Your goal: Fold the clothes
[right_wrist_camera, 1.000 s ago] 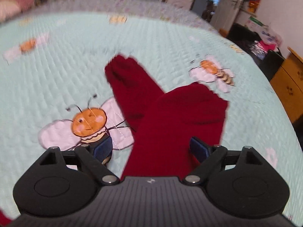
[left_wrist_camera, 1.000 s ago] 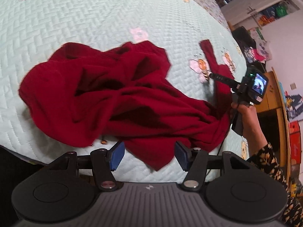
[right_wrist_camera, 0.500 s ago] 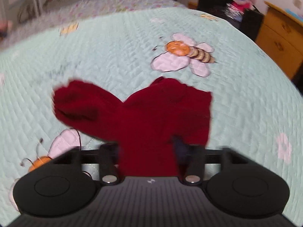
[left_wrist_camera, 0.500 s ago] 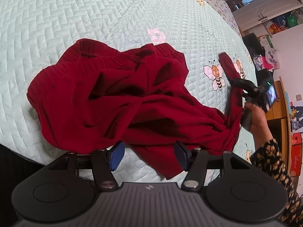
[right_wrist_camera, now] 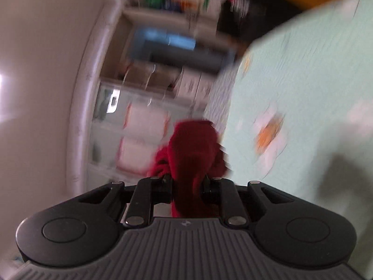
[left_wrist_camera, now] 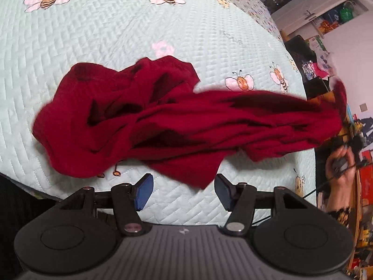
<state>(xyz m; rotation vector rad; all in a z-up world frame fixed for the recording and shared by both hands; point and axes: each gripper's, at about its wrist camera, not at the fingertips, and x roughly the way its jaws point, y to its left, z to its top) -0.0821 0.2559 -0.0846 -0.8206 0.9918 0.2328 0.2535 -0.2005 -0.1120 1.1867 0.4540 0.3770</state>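
sweater (left_wrist_camera: 177, 121) | long axis left-right | right claw (right_wrist_camera: 187, 186) clamps end

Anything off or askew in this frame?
Yes: the red sweater is a crumpled heap on the quilt, one end stretched off the bed's edge by the right gripper, shut on it. Left gripper is open, holding nothing. The right wrist view is motion-blurred.

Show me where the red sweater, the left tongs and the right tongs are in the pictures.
red sweater (left_wrist_camera: 163, 126), left wrist view, middle of the bunched body.
left tongs (left_wrist_camera: 183, 192), left wrist view, gap between the open blue pads.
right tongs (right_wrist_camera: 186, 190), right wrist view, between the fingers clamping the cloth.
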